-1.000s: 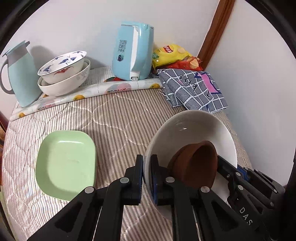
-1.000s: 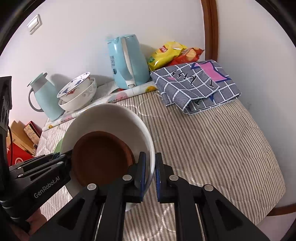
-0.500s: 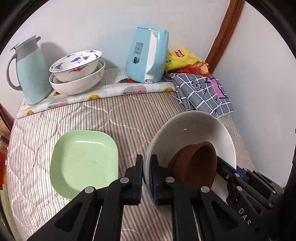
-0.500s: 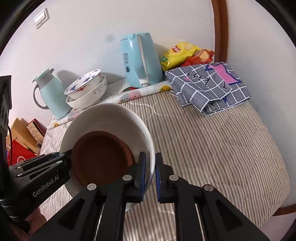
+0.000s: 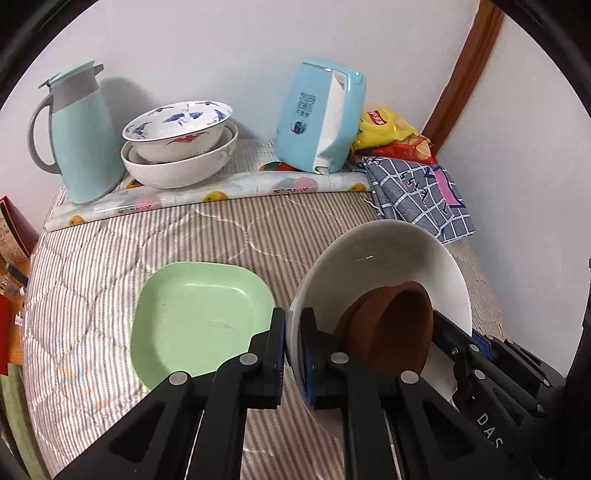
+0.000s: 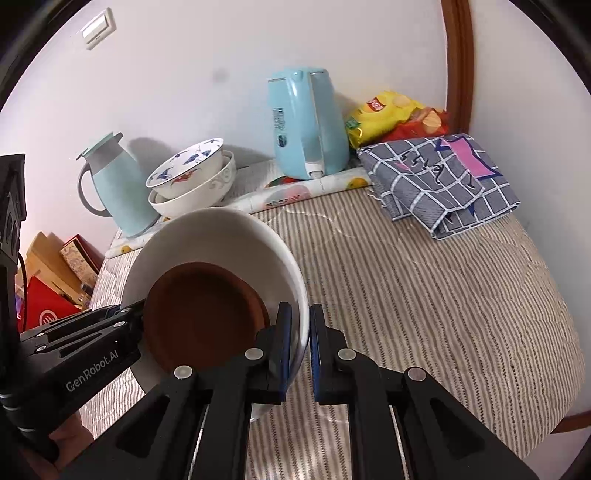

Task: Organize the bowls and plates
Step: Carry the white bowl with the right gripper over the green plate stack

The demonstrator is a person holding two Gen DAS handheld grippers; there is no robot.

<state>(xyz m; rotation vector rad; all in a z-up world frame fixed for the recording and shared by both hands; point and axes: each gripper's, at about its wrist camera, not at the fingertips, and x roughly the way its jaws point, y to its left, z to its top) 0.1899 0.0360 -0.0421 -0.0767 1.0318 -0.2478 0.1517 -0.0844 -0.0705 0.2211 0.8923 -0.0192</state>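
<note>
White bowl (image 5: 388, 258) pinched at opposite rims by left tool (image 5: 293, 349), right tool (image 6: 300, 345); above striped quilt (image 6: 424, 295), seemingly a bed.

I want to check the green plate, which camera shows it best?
The left wrist view: the green plate lies flat on the striped cloth, nearly whole, with only its near corner behind the left gripper. In the right wrist view the white bowl hides it.

— What's behind everything?
— Plain white walls (image 6: 184, 74), a light switch (image 6: 99, 28) high up, brown wooden trim (image 6: 458, 62) in the corner.
— And underneath?
— A striped quilted surface (image 6: 424, 295), evenly lit.
</note>
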